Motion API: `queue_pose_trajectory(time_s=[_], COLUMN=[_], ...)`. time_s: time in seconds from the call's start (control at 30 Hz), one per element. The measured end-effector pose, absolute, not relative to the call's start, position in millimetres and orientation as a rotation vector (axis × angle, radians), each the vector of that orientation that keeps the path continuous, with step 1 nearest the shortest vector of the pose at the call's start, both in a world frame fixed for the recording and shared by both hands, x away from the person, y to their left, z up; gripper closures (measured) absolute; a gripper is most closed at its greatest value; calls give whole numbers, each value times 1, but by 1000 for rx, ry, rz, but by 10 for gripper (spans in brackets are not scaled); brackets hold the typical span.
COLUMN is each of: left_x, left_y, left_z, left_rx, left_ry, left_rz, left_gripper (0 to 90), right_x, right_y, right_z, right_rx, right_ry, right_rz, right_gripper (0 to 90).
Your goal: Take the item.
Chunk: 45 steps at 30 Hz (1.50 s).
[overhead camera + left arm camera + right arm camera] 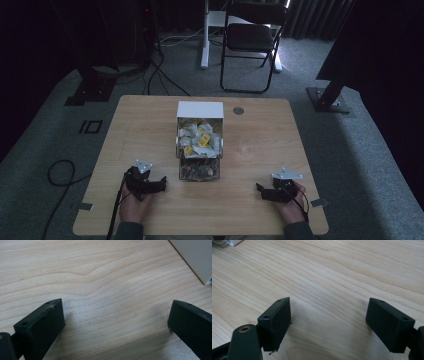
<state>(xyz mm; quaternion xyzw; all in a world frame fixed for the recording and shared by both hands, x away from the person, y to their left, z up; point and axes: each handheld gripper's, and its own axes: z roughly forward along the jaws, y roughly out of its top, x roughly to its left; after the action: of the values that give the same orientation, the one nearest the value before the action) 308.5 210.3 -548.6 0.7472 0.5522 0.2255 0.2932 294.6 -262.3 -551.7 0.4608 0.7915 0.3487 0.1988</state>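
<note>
A wooden surface [150, 130] is being looked down on from the high view. A clear box [200, 145] is being kept in the middle of it, well apart from both grippers. The far end of the box is being covered by a white lid [200, 109]. Little white and yellow packets [199, 139] are being held in the middle part of the box, and brownish bits [199, 171] are being held in its near part; what they are cannot be told.

The left gripper [161, 184] is being held low over the near left part of the surface by the left hand [132, 205]. In the left gripper view, its jaws are being kept spread wide, with nothing but bare wood between them, and a white corner [197, 260] is being seen at the top right.

The right gripper [260, 189] is being held low over the near right part of the surface by the right hand [292, 207]. In the right gripper view, its jaws are being kept spread wide too, with just bare wood between them.

A black folding chair [252, 37] is being left on the floor behind the surface.
</note>
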Motion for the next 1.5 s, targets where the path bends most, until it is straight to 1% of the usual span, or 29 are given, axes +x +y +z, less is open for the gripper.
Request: queue_pose_trajectory(time_s=[0.53, 0.73, 1.17, 1.3, 1.5], left_x=[306, 305, 305, 305, 305], left_y=[207, 207, 206, 206, 206], left_z=[-548, -548, -548, -548, -548], left_rx=[1996, 2000, 1999, 2000, 2000], left_ry=[1465, 1462, 1463, 1463, 1463], left_rz=[599, 596, 597, 597, 597], left_gripper=[12, 12, 12, 12, 12], right_x=[295, 294, 280, 275, 271], right_y=[-262, -261, -252, -245, -235], right_z=[-552, -548, -524, -513, -503], right_rx=[1288, 1304, 1249, 1217, 1191], right_ry=[2216, 2187, 2118, 2110, 2125], right_rz=[978, 1002, 1113, 1150, 1182], right_gripper=[202, 275, 384, 421, 466])
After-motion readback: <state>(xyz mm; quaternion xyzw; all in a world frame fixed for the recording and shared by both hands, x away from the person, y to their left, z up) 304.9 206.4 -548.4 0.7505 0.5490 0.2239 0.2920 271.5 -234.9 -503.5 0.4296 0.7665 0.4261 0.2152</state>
